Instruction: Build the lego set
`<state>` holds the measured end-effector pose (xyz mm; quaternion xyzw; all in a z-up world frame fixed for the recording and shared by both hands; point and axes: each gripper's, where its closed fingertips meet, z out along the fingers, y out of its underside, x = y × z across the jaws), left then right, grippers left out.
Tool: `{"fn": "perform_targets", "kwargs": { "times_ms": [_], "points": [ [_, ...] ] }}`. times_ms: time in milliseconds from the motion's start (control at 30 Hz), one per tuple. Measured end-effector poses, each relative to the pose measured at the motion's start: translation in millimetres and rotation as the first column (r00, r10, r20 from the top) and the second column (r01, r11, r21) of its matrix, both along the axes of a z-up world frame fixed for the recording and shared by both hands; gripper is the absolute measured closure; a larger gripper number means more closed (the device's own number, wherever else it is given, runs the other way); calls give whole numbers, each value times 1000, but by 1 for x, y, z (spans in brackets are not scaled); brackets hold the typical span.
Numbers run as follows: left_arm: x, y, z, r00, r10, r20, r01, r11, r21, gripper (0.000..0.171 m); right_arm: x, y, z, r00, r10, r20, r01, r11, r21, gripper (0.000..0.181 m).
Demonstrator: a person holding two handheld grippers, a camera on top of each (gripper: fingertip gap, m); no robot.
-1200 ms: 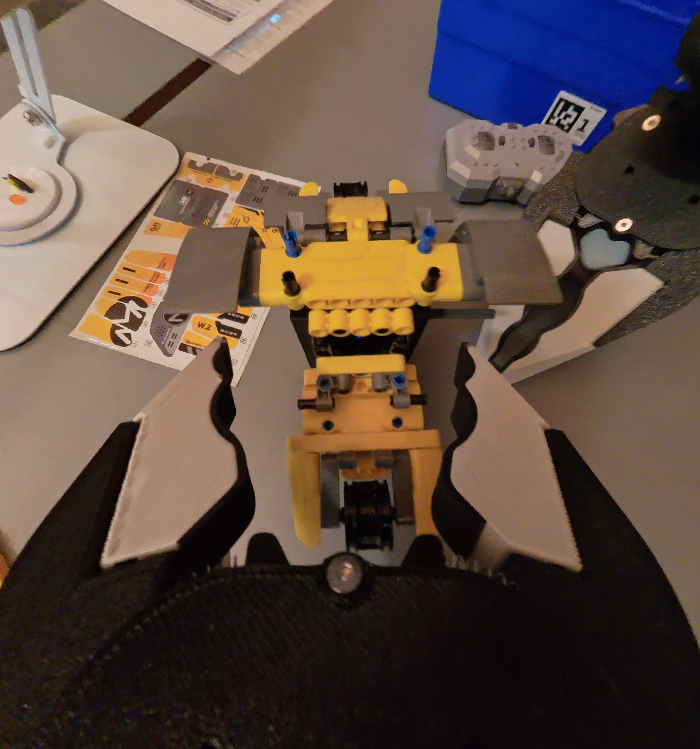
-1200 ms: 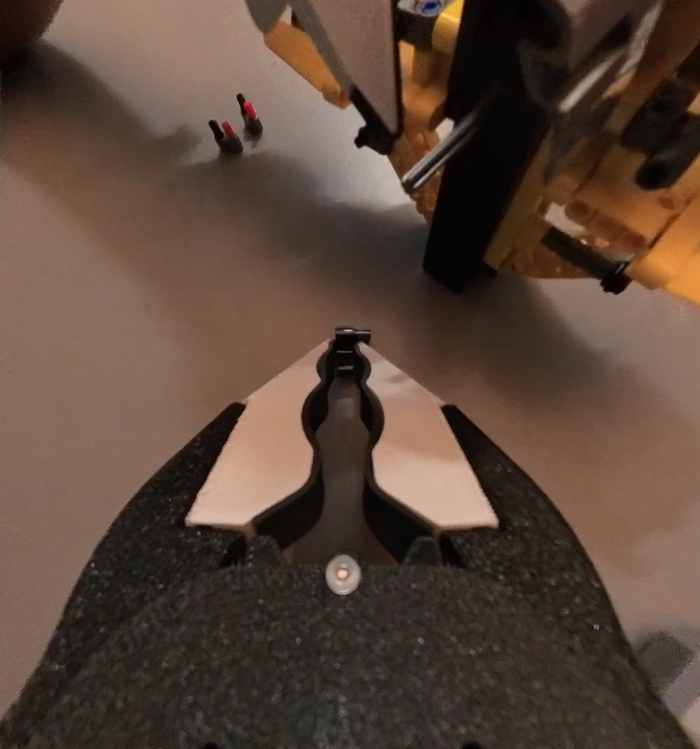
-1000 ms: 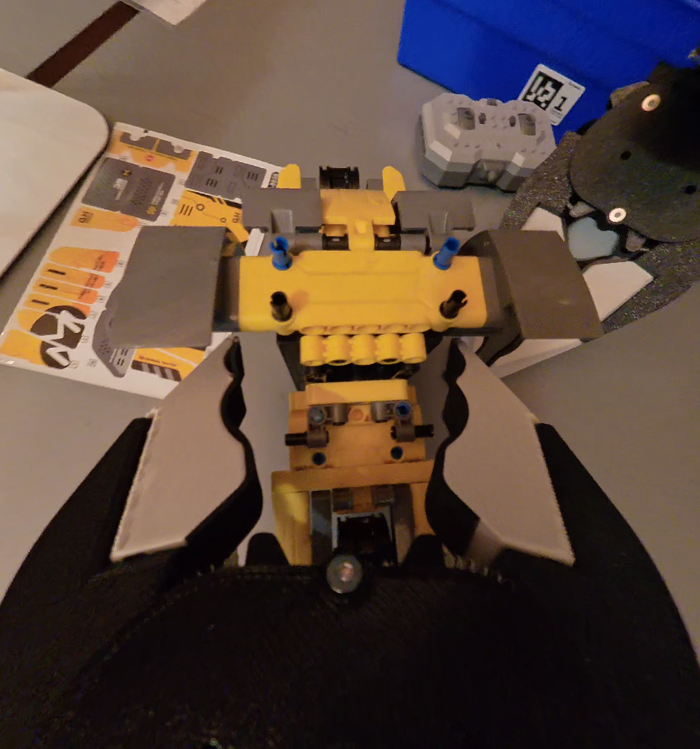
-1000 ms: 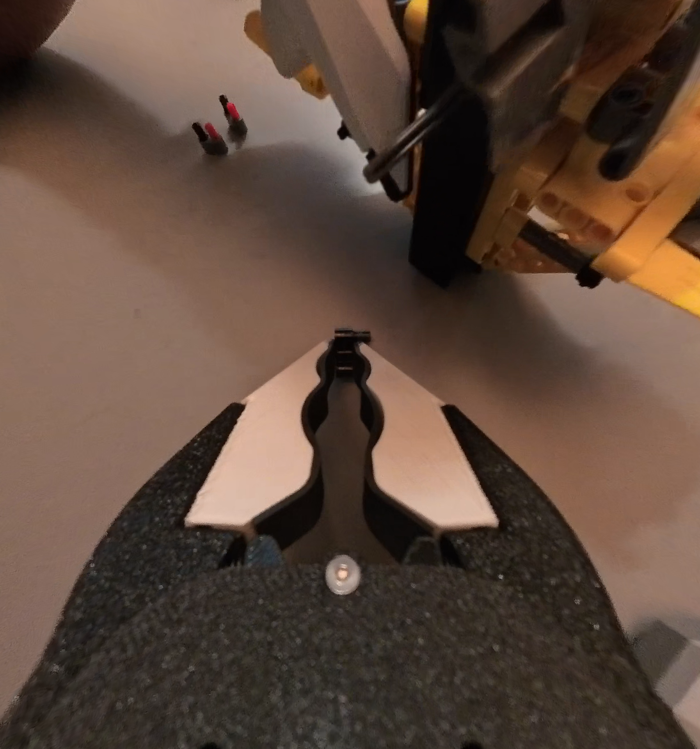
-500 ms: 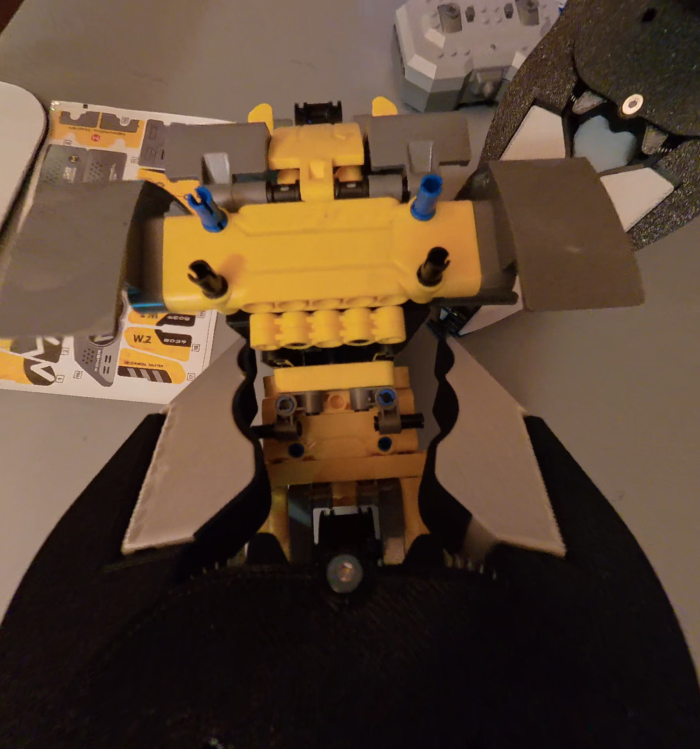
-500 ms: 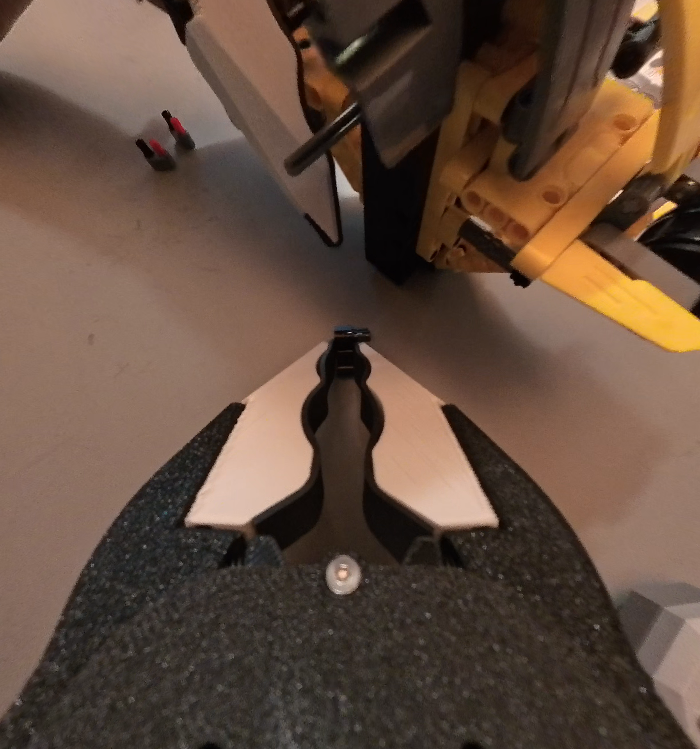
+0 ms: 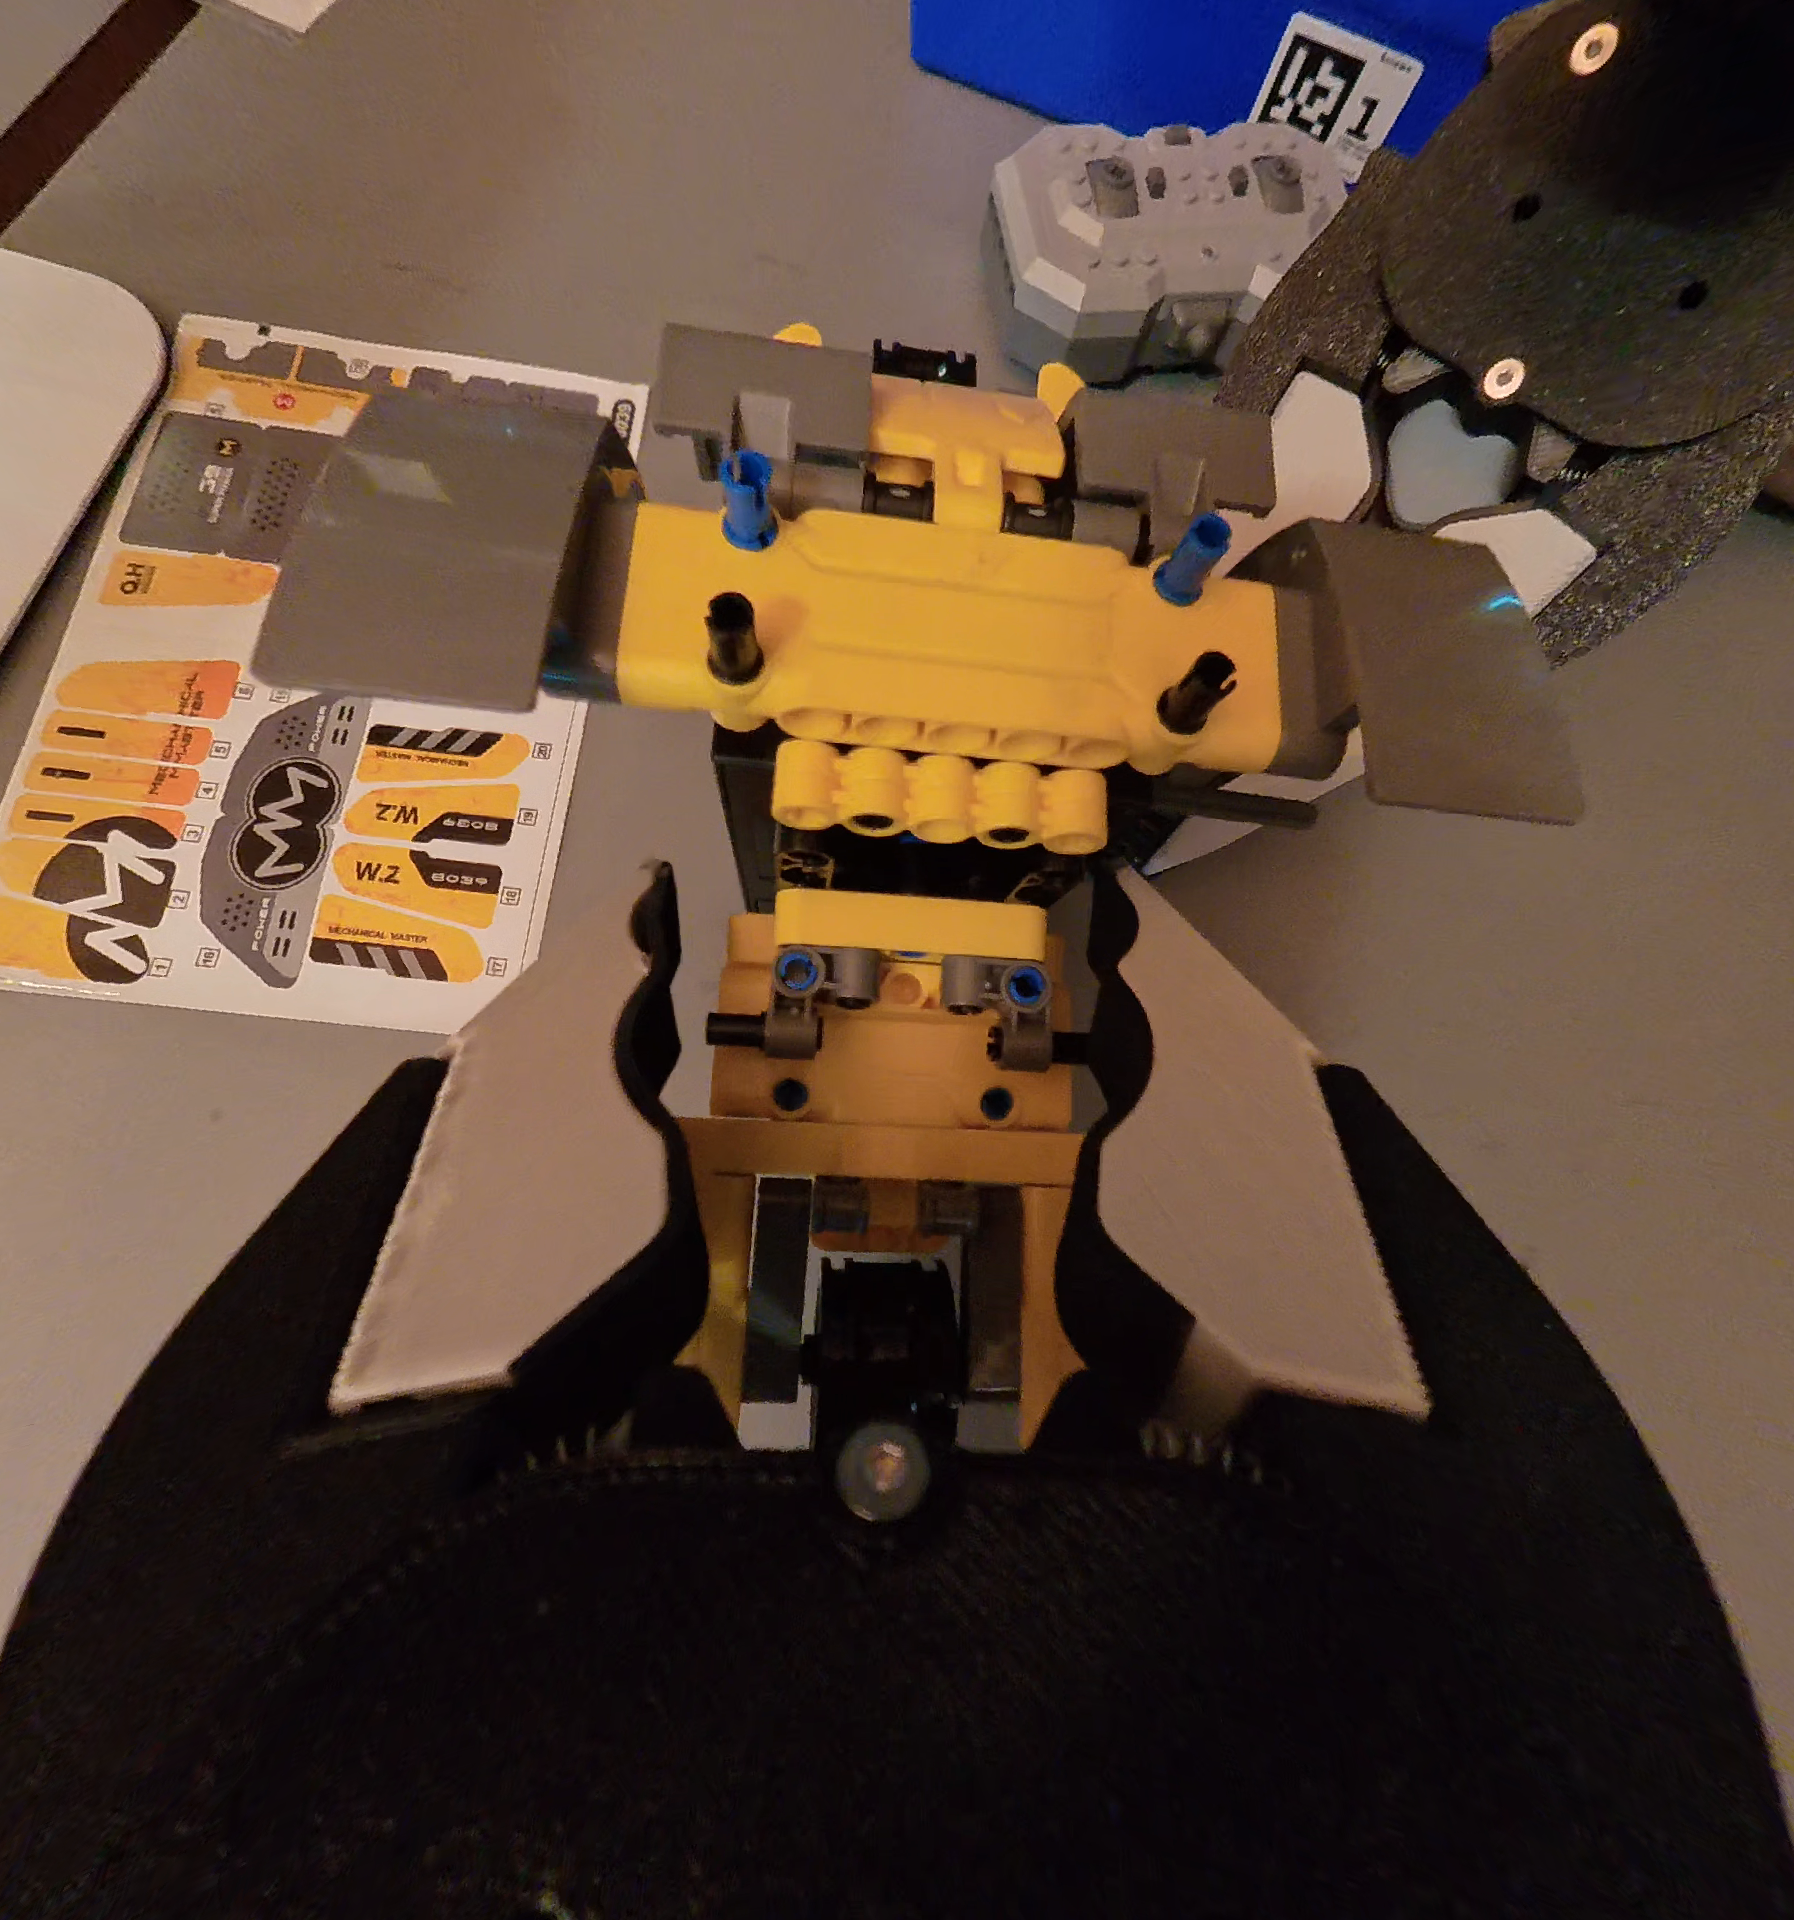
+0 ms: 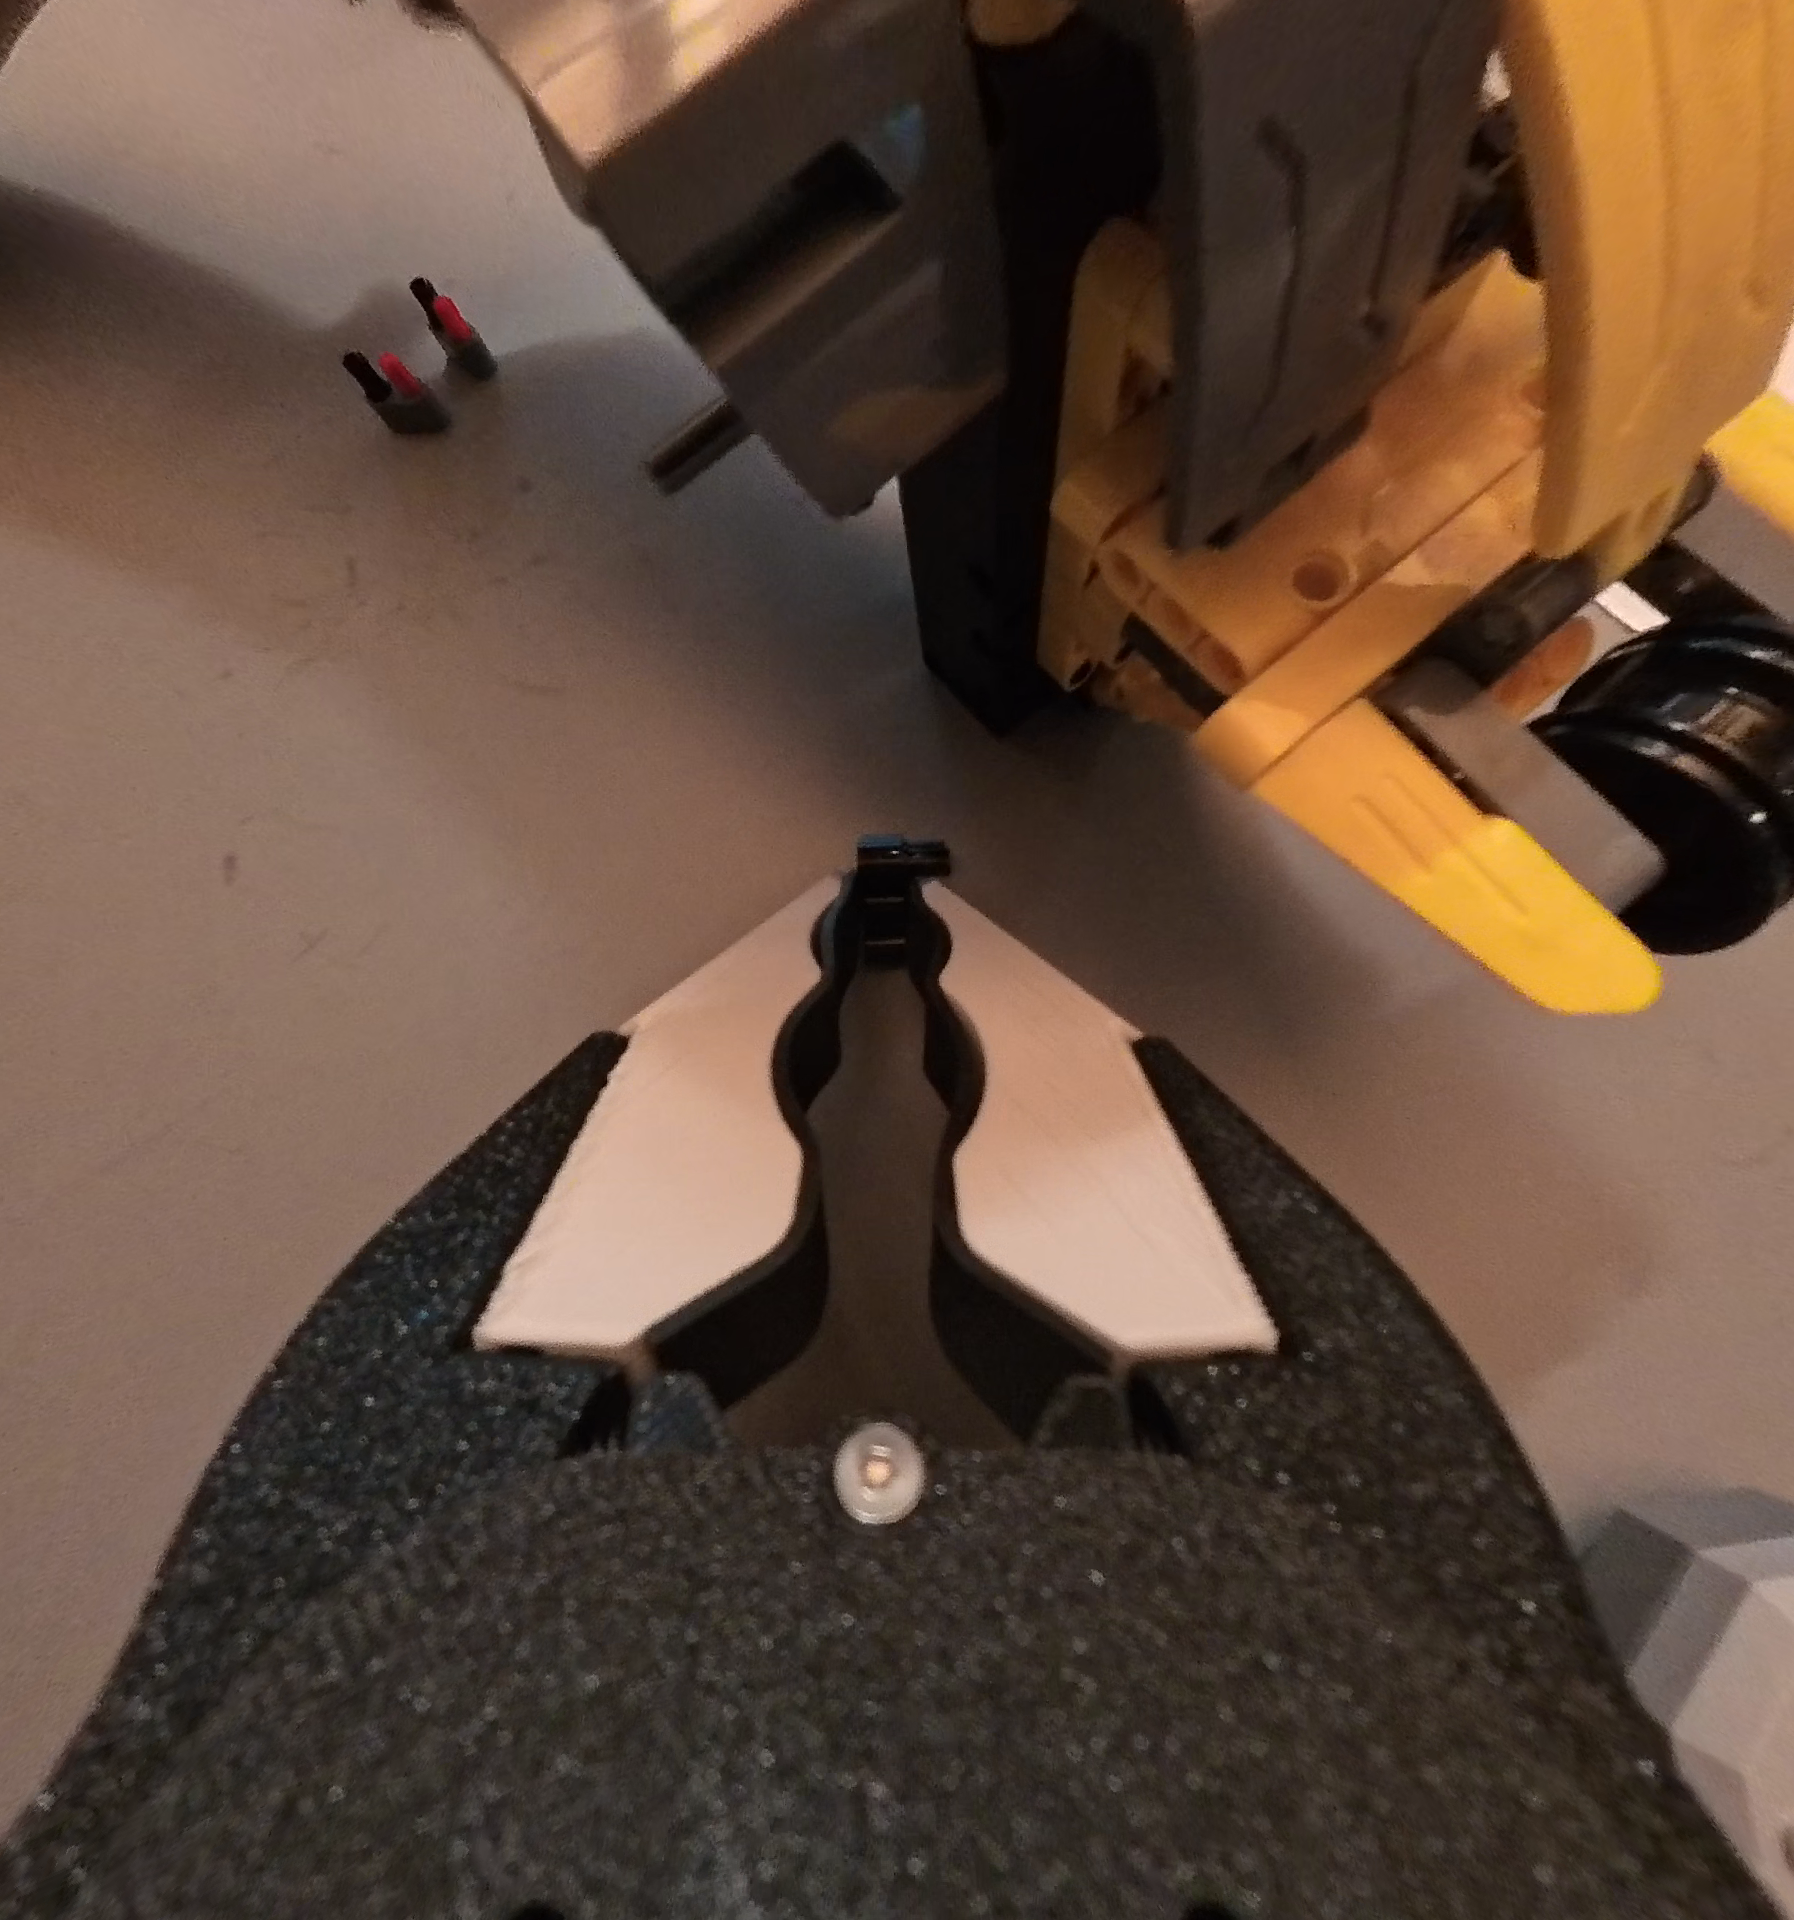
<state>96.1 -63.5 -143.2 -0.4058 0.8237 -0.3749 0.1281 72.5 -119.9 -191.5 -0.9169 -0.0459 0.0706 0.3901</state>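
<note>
Our left gripper (image 7: 888, 997) is clamped on the model (image 7: 934, 644), sticker sheet (image 7: 249, 727) just left of it. Right gripper (image 8: 898, 883) beside the model pinches a small black pin (image 8: 901, 857). Risk: narrow grip on a wide model, so it could twist or shed parts.

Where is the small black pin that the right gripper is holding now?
In the right wrist view, the small black pin sticks out between the right gripper's closed fingertips, above the grey table, just short of the yellow brick vehicle.
</note>
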Motion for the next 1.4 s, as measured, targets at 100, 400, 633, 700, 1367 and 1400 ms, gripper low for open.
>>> {"fn": "perform_targets", "kwargs": {
  "times_ms": [100,400,633,700,1367,1400],
  "points": [
    [0,1,0,1000,5,8,-5,1000,12,92,0,0,0,1000,3,14,-3,1000,0,173],
    [2,5,4,997,46,56,-48,998,35,83,1,-1,0,1000,-6,2,6,1000,1,173],
    [-1,4,3,997,48,58,-50,998,35,84,3,-1,1,1000,-18,5,18,1000,2,171],
    [-1,3,2,997,48,55,-50,998,29,85,4,-1,1,1000,-21,4,21,1000,2,169],
    [-4,8,0,996,70,62,-71,997,22,89,8,-2,3,997,-10,73,9,1000,15,174],
    [-5,9,2,995,72,65,-74,997,21,89,7,-1,5,997,-4,81,3,1000,21,174]
  ]
}}
